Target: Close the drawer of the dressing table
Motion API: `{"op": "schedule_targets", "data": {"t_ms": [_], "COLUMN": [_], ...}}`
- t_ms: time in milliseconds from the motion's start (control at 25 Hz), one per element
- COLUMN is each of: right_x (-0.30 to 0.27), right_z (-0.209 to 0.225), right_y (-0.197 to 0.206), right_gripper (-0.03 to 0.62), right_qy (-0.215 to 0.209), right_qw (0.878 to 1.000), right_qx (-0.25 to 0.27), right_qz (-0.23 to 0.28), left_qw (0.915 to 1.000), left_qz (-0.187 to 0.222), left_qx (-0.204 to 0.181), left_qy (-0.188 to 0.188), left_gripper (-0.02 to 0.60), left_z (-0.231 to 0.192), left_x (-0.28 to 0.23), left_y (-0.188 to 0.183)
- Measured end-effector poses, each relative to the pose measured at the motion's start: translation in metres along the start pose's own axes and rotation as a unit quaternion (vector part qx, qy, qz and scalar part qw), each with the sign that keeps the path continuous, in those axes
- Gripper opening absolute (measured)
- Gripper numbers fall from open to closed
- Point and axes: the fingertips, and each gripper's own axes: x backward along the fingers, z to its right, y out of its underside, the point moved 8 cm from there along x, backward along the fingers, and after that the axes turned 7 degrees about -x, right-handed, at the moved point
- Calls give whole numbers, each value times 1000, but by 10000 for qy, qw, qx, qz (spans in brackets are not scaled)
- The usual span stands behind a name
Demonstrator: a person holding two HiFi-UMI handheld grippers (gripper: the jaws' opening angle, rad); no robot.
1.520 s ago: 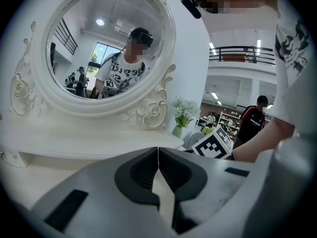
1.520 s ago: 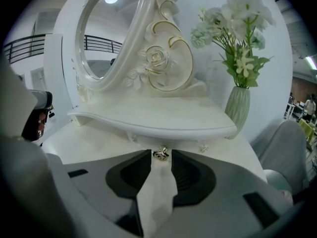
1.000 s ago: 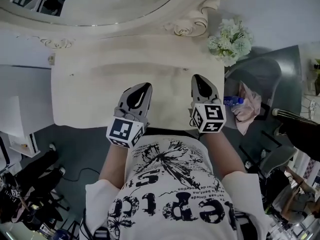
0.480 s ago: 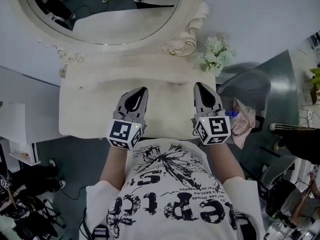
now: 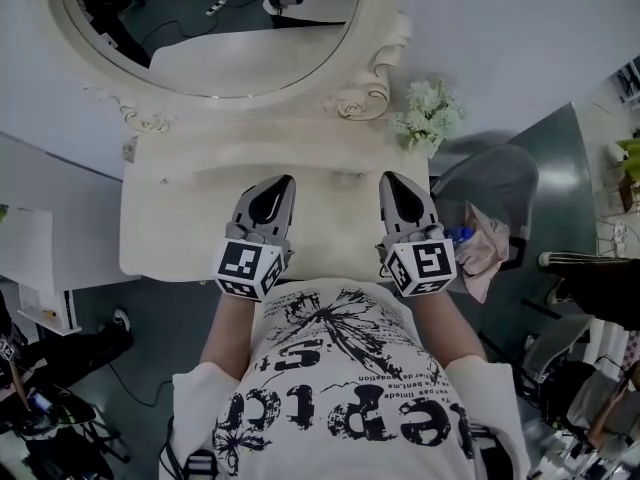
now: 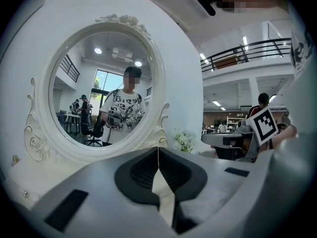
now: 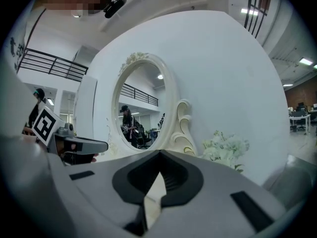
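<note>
Drawer of dressing table (image 5: 180, 223): hiding below tabletop's front edge in head view, w/ nothing poking out past that edge. Front face not showing in any view, so not telling shut from ajar.

Table itself: standing cream-white against white wall, front edge running just ahead of person's printed shirt (image 5: 340, 388). Carrying oval mirror (image 5: 215, 28) in carved frame at back. Bunch of pale flowers (image 5: 428, 113) sitting at rear right corner. Pink cloth (image 5: 492, 240) lying off to the right, beside table.

L gripper (image 5: 283, 180): hanging over middle of tabletop, pointing twd mirror. Marker cube (image 5: 248, 265) sitting nr front edge. Jaws pressing together tip to tip in left gripper view, L gripper (image 6: 158, 150) pinching nothing. Beyond them, mirror (image 6: 106, 90) reflecting person in printed shirt, flowers (image 6: 184, 142) to its right.

R gripper (image 5: 390, 178): hanging alongside, apart from L gripper, over right part of top and pointing same way. Its marker cube (image 5: 422, 266) likewise sitting nr front edge. Jaws closing fully on each other in right gripper view, R gripper (image 7: 159, 153) holding nothing. Mirror (image 7: 141, 108) showing ahead-left, flowers (image 7: 225, 148) ahead-right.
</note>
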Motion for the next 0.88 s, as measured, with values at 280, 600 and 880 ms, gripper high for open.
{"op": "schedule_targets", "data": {"t_ms": [280, 600, 880], "right_x": [1, 2, 2], "right_z": [-9, -14, -19], "right_y": [-1, 0, -1], "right_gripper": [17, 17, 17], "right_qy": [-66, -82, -192], "right_qw": [9999, 9999, 9994], "right_qx": [108, 75, 271], "right_qz": [-2, 41, 106], "left_qw": [9999, 9999, 9999], "left_qz": [119, 144, 131], "left_qx": [-15, -48, -73], "left_qy": [46, 79, 70], "left_gripper": [20, 20, 20], "left_z": [0, -4, -6], "left_x": [5, 9, 9], "left_y": [-4, -4, -4]}}
